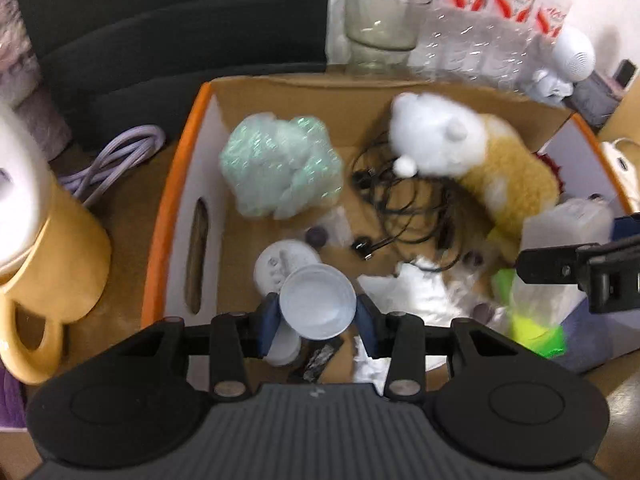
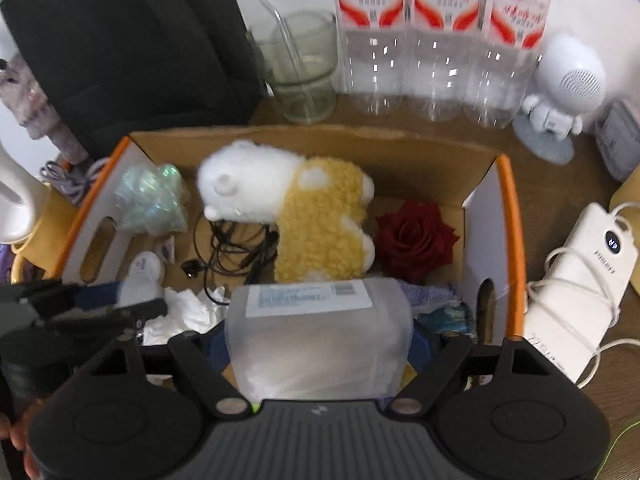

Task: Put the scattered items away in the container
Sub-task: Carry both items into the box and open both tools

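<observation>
Two drops are due: left gripper (image 1: 318,312) fingers clamp a white cup (image 1: 318,300), right gripper (image 2: 320,344) fingers clamp a frosted tub (image 2: 318,340), both low-centre above the box (image 2: 510,216); release next.

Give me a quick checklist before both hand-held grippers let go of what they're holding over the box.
1. Left hand-held gripper shut on the small white bottle: ok.
2. Right hand-held gripper shut on the frosted plastic container: ok.
3. Both loads over the cardboard box, inside its walls: ok.
4. Bare floor under the white bottle: not ok, a round white item and tissue lie below.
5. Bare floor under the frosted container: cannot tell, it hides what is beneath.
6. Plush toy and red rose away from the drop spots: ok.
</observation>
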The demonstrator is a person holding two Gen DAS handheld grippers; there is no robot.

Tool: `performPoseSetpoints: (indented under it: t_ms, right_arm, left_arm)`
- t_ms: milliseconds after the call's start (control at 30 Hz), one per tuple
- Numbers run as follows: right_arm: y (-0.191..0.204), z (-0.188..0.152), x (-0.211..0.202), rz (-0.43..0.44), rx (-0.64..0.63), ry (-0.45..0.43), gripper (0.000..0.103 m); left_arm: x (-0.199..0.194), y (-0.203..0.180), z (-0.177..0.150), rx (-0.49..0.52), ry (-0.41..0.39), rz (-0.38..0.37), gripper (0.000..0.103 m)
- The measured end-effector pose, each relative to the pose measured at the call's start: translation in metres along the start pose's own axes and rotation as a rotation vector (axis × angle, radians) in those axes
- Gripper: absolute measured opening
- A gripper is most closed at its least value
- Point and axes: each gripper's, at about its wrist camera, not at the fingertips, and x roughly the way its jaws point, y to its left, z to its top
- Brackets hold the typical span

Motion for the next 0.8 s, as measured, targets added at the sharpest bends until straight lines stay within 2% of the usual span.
performPoseSetpoints:
  t_ms: [67,233,533,700,800]
  right_arm:
    - [0.0,0.001,0.006,0.004,0.01,0.025,0.081]
    - [0.008,-0.003,0.018,-0.026,-0.01,0.079,0.082]
    - [0.013,-0.022,0.021,-0.054,-0.016,0.107,0.082]
    - [0.021,-0.025,0.007,-0.063,-0.017,0.117,0.082]
    - [0.023,-0.022,-0.015,-0.051,0.004,0.081,0.085]
  left_arm:
    - [0.001,0.001,-0.006,-0.017,0.028,-0.012,0.042]
    - [-0.009,-0.002,-0.022,-0.02,0.028,0.0,0.041]
    - [-0.02,-0.01,-0.034,-0.024,0.048,0.003,0.041]
    - [-0.024,-0.014,-0.031,-0.028,0.103,-0.017,0.041]
    - [-0.04,-0.015,-0.023,-0.034,0.068,-0.009,0.052]
